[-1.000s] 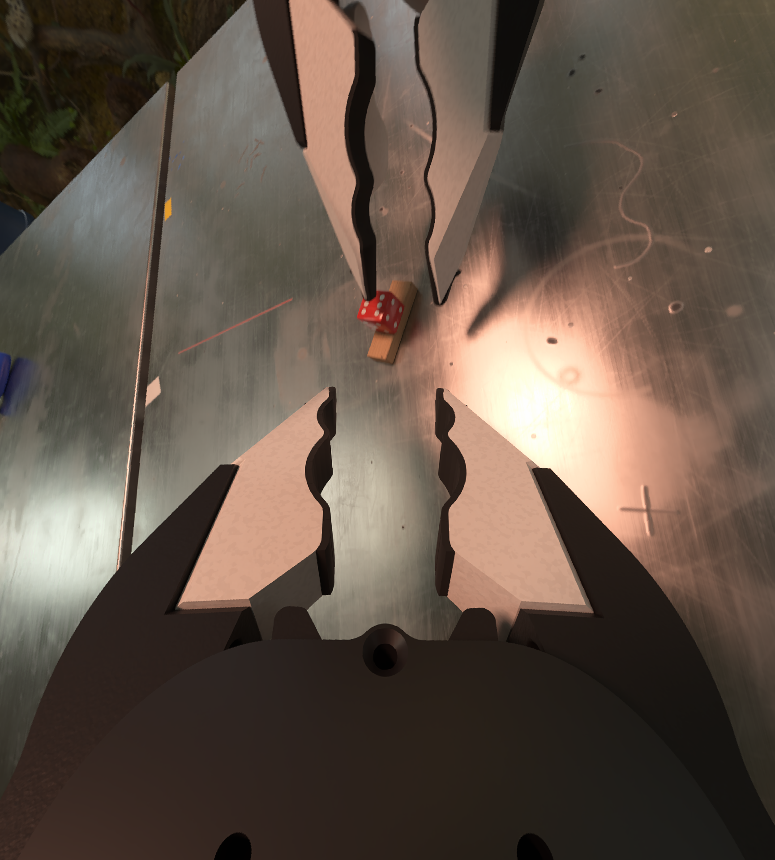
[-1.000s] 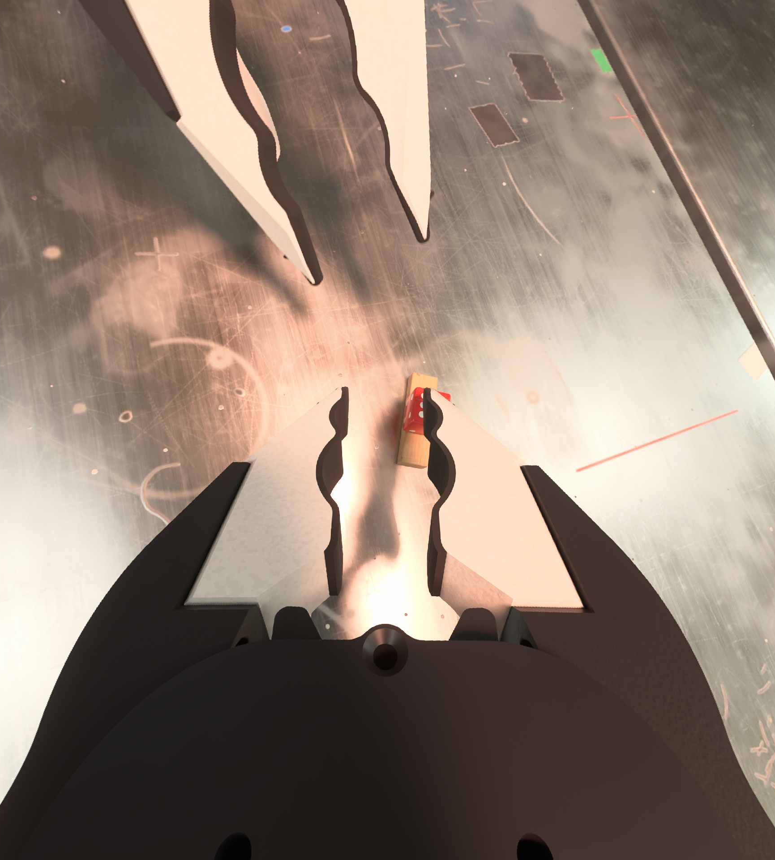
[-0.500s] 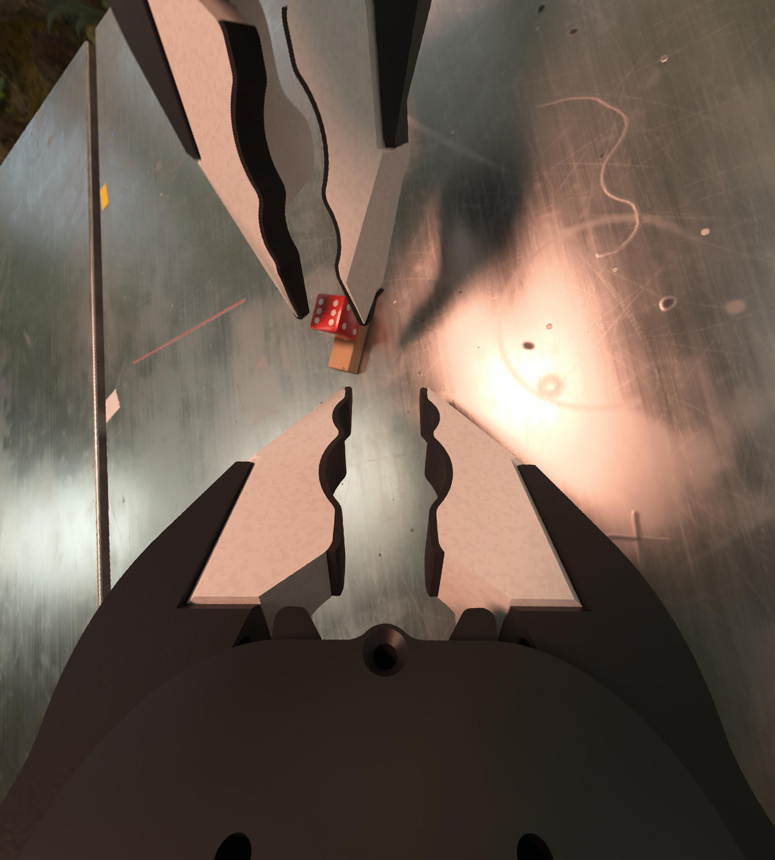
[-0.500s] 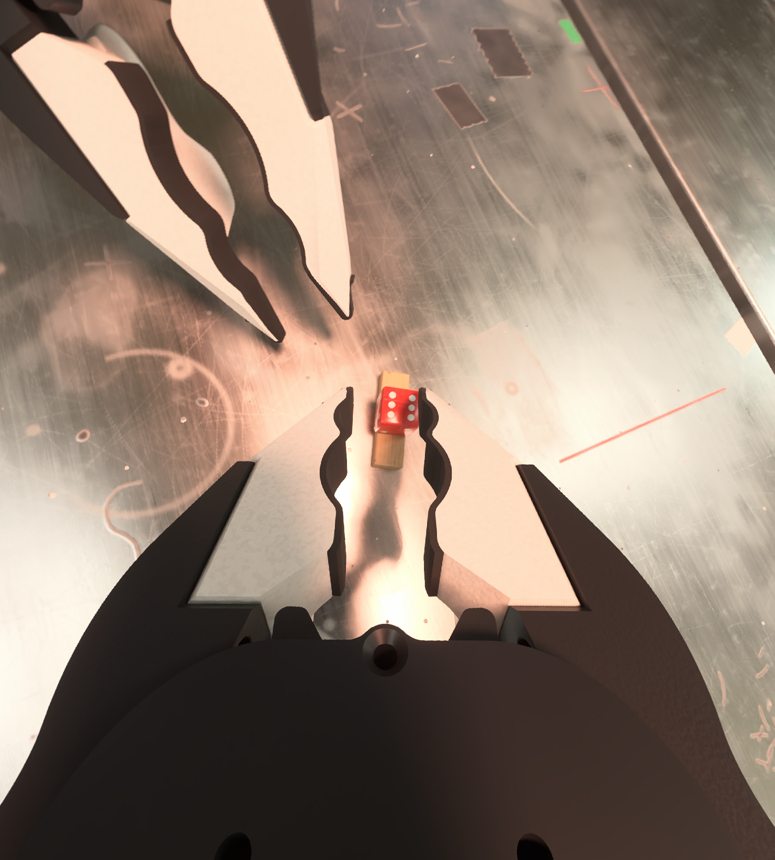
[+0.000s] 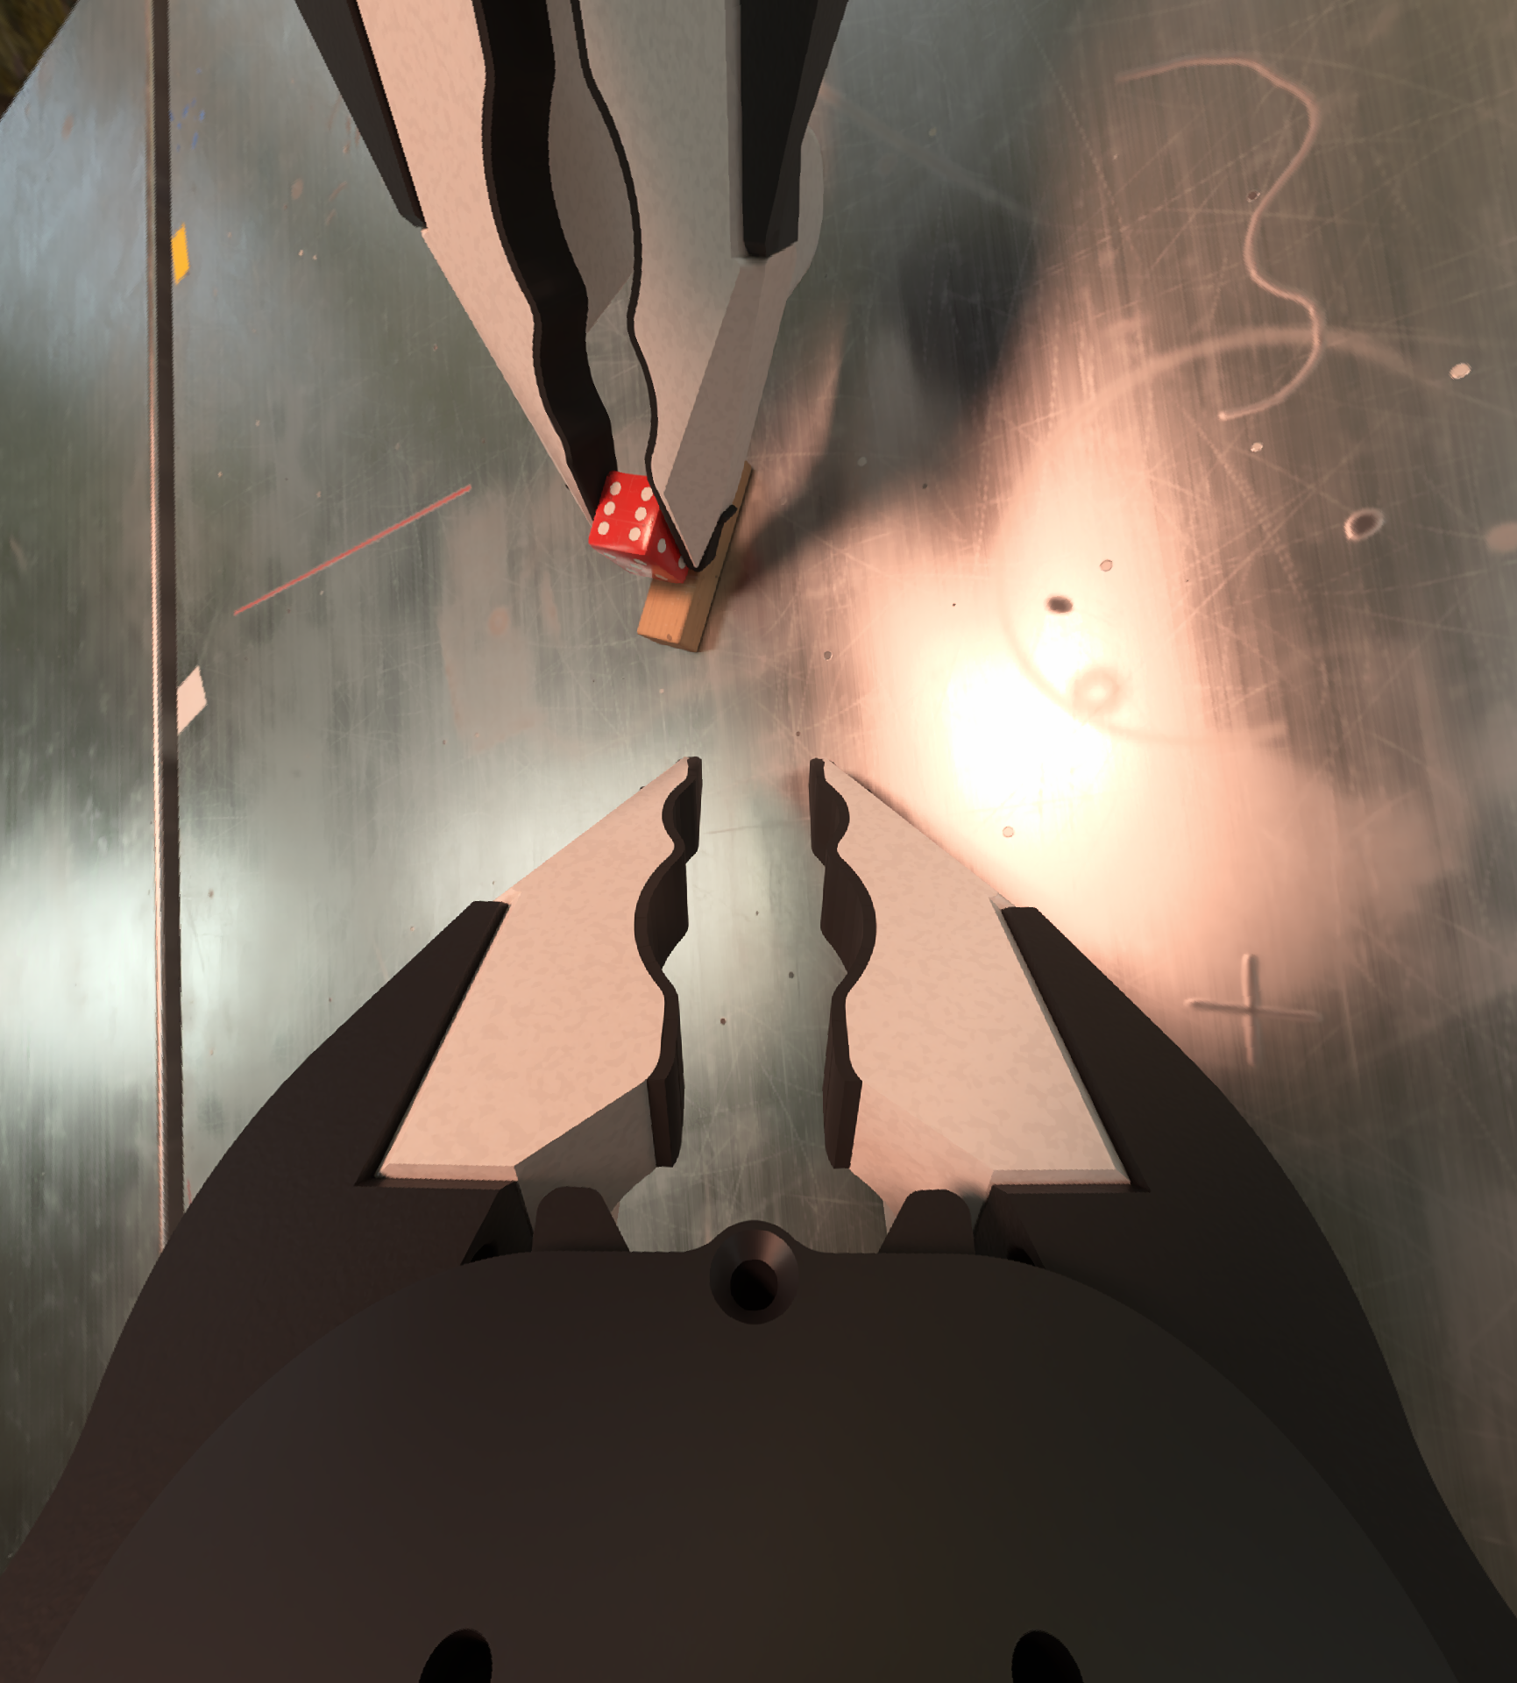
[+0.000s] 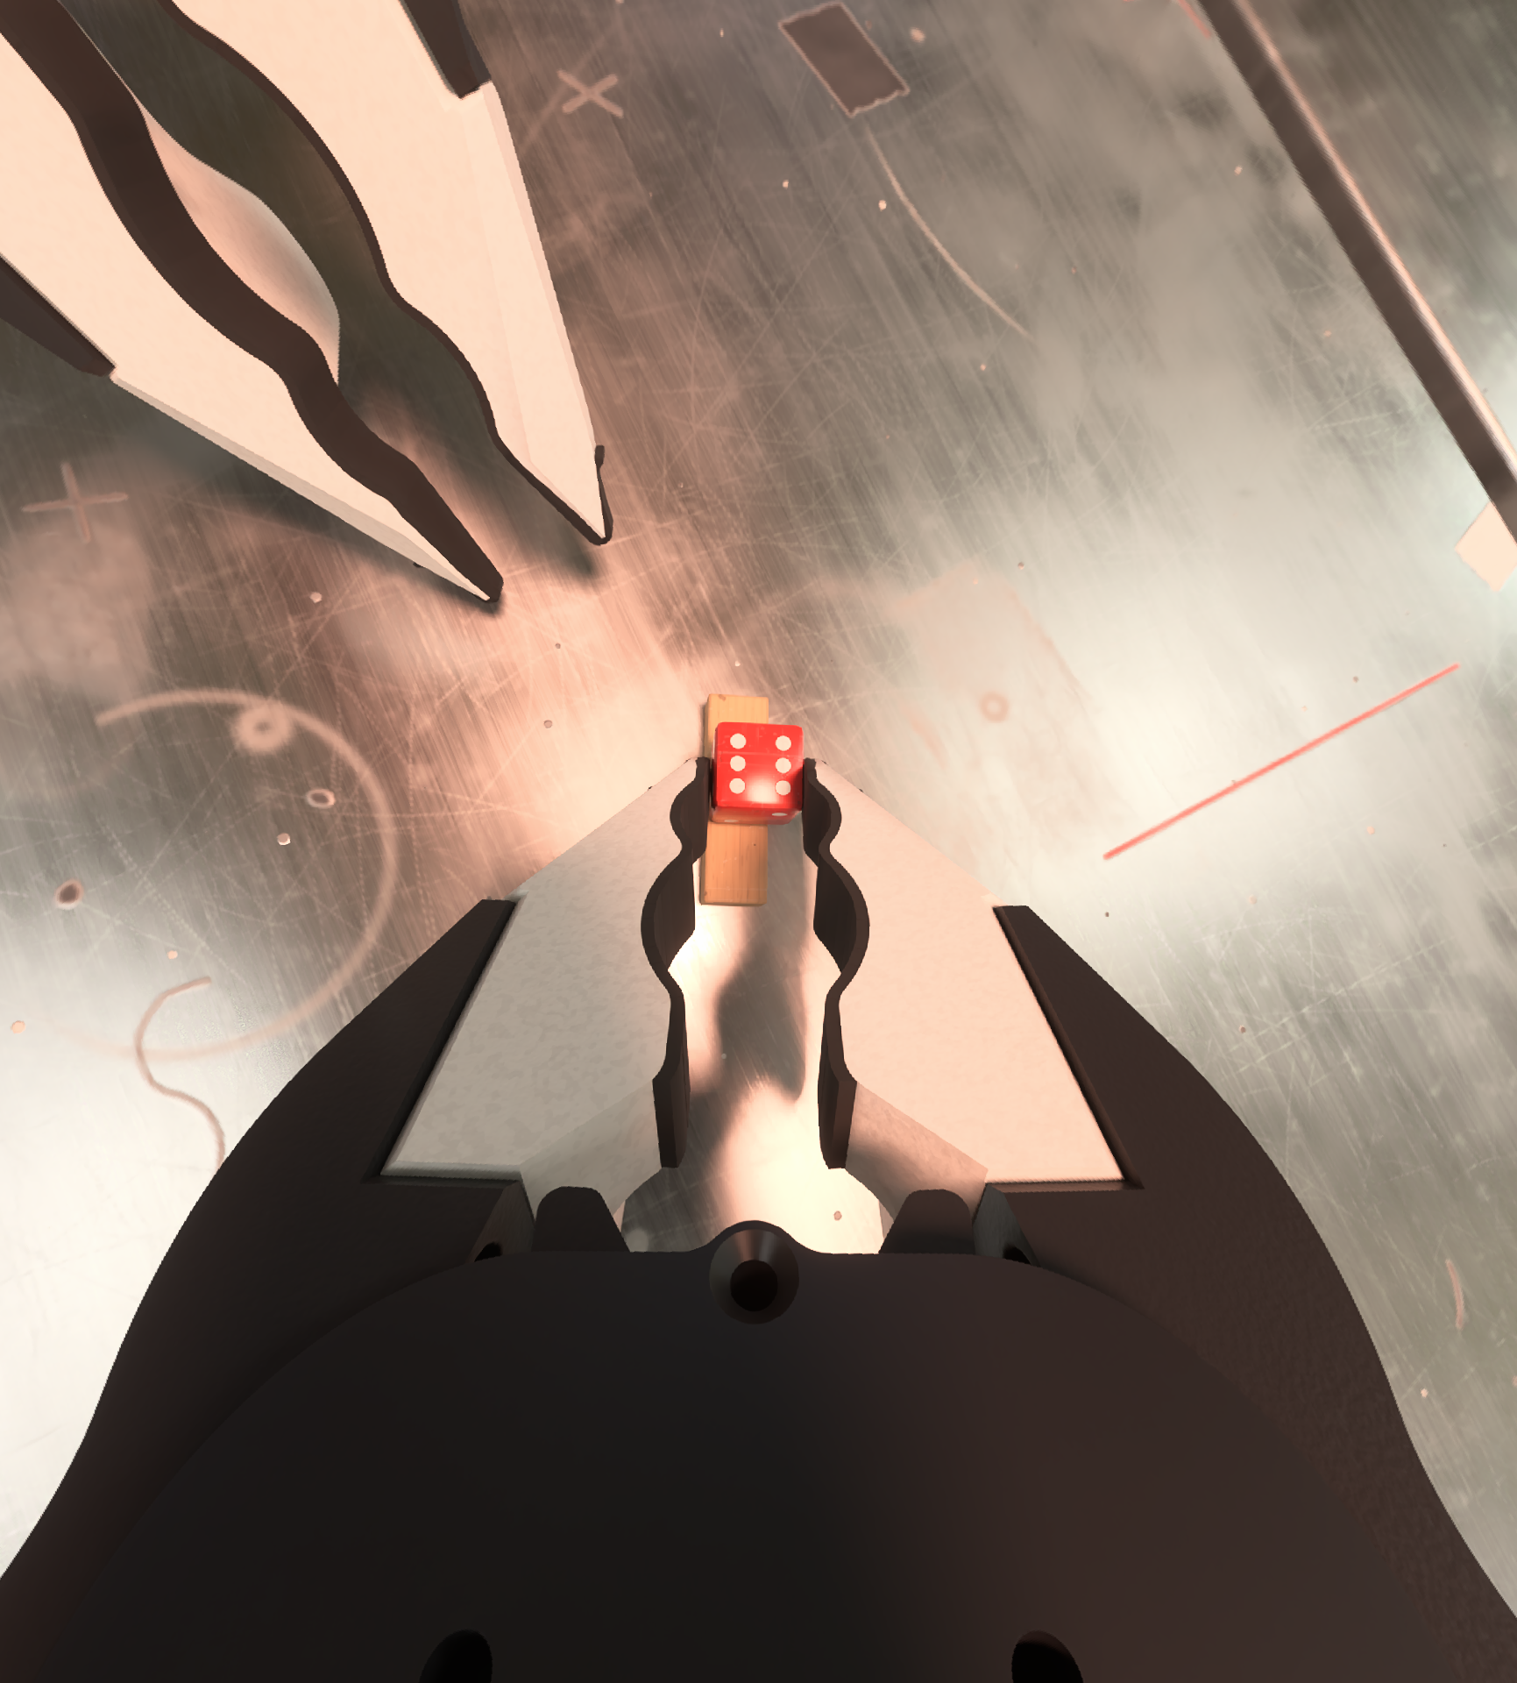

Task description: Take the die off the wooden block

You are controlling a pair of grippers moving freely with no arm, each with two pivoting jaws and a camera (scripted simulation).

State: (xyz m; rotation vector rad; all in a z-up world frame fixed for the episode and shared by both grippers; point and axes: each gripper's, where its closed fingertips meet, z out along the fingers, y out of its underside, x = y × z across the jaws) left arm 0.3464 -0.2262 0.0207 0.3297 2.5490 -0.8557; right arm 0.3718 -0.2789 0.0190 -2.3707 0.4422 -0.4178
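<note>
A red die [image 6: 756, 765] with white pips sits on a small wooden block [image 6: 733, 865] that lies on the scratched metal table [image 6: 1100, 455]. My right gripper [image 6: 756, 767] has a fingertip against each side of the die and is shut on it. In the left wrist view the die [image 5: 627, 524] is tilted at the left edge of the block [image 5: 677, 612], between the right gripper's tips [image 5: 645, 537], which come down from above. My left gripper [image 5: 754, 770] is open and empty, a short way in front of the block. It also shows in the right wrist view [image 6: 545, 560], at the upper left.
A seam [image 5: 158, 637] runs along the metal table at the left, and it also shows in the right wrist view [image 6: 1419, 364]. An orange sticker [image 5: 179, 253], a white tape scrap [image 5: 190, 701] and a thin red line [image 5: 354, 546] mark the surface. Greenery lies past the table's far left corner.
My right gripper moved over the block, centred on the die and narrowed its jaws onto it. The die now sits tilted toward the block's edge. My left gripper's jaws narrowed slightly.
</note>
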